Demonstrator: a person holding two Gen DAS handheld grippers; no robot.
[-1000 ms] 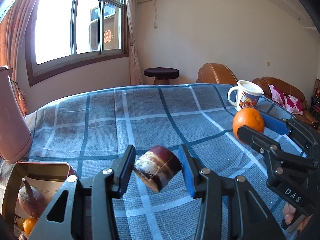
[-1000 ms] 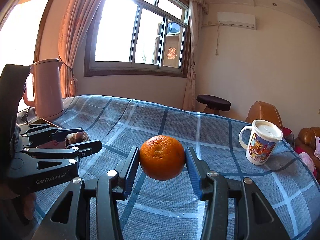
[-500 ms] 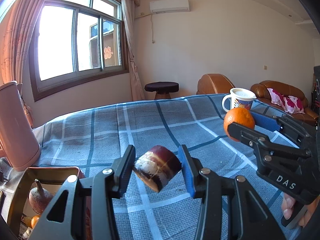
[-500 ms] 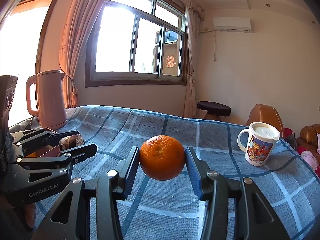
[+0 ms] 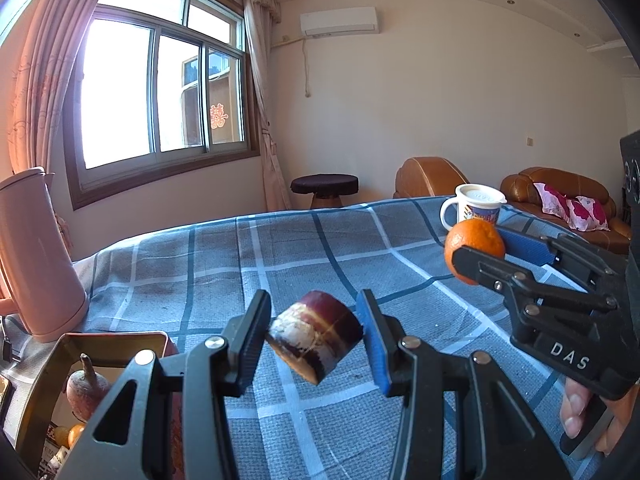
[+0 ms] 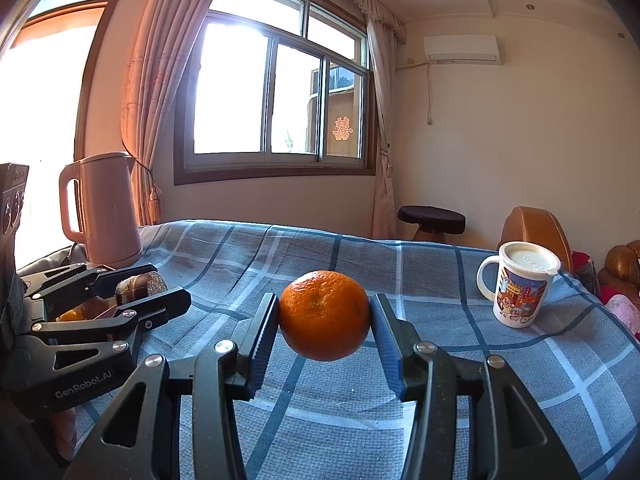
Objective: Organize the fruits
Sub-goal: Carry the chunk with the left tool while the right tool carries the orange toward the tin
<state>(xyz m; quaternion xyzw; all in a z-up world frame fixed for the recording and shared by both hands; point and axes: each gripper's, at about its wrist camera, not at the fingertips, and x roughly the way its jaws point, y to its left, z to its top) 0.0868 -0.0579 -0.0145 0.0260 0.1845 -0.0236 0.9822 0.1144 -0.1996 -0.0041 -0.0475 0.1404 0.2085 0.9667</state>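
You face a cream plastered wall (image 5: 440, 100) with a white air conditioner unit (image 5: 339, 24) mounted high on it. To your left, bright daylight pours through a brown-framed sliding window (image 6: 276, 92) hung with pale pink curtains (image 6: 156, 80); a red paper cutout (image 6: 343, 129) sticks to the glass. Beyond the blue checked tablecloth (image 5: 280, 248) stand a dark round stool (image 5: 324, 186), a tan leather armchair (image 5: 430, 176) and a brown leather sofa (image 5: 560, 204) with pink floral cushions (image 5: 572, 206).
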